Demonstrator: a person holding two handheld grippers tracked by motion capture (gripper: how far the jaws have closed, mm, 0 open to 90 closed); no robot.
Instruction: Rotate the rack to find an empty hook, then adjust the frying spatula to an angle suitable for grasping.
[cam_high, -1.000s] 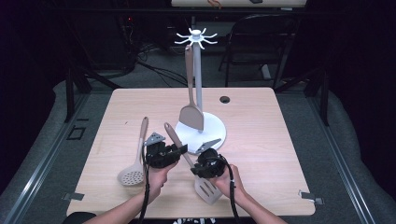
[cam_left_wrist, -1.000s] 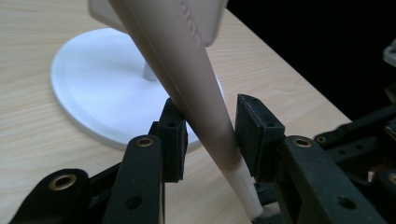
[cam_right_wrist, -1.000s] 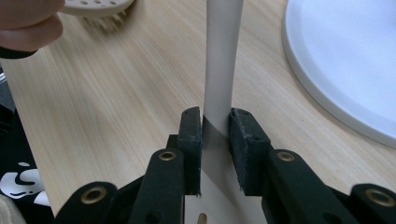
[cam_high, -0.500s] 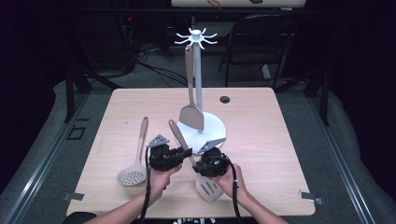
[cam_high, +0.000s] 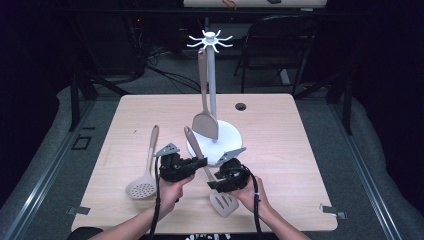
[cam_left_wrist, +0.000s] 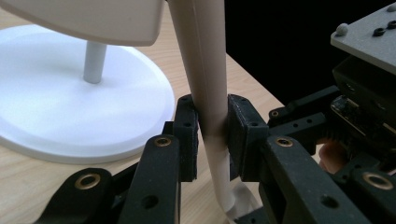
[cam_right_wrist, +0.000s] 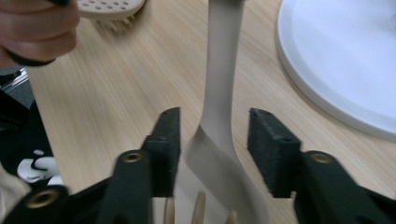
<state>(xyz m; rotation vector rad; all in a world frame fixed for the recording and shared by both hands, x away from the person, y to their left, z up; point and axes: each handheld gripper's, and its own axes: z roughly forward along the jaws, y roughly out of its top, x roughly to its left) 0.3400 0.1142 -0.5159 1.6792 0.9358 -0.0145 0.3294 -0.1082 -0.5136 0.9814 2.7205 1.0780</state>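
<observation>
Slotted turner (cam_high: 215, 185) sits just in front of the white stand base (cam_high: 227, 136), handle angled up toward it, head toward the person. Left gripper (cam_high: 197, 163) is clamped on the turner handle (cam_left_wrist: 208, 100), both pads touching it, close beside the base rim. Right gripper (cam_high: 216, 184) straddles the neck where handle meets head (cam_right_wrist: 215, 140); jaws apart, gap on both sides. Solid spatula (cam_high: 205, 120) hangs on the stand over the base. Skimmer (cam_high: 142, 182) lies on the table (cam_high: 280, 165) left of the base.
</observation>
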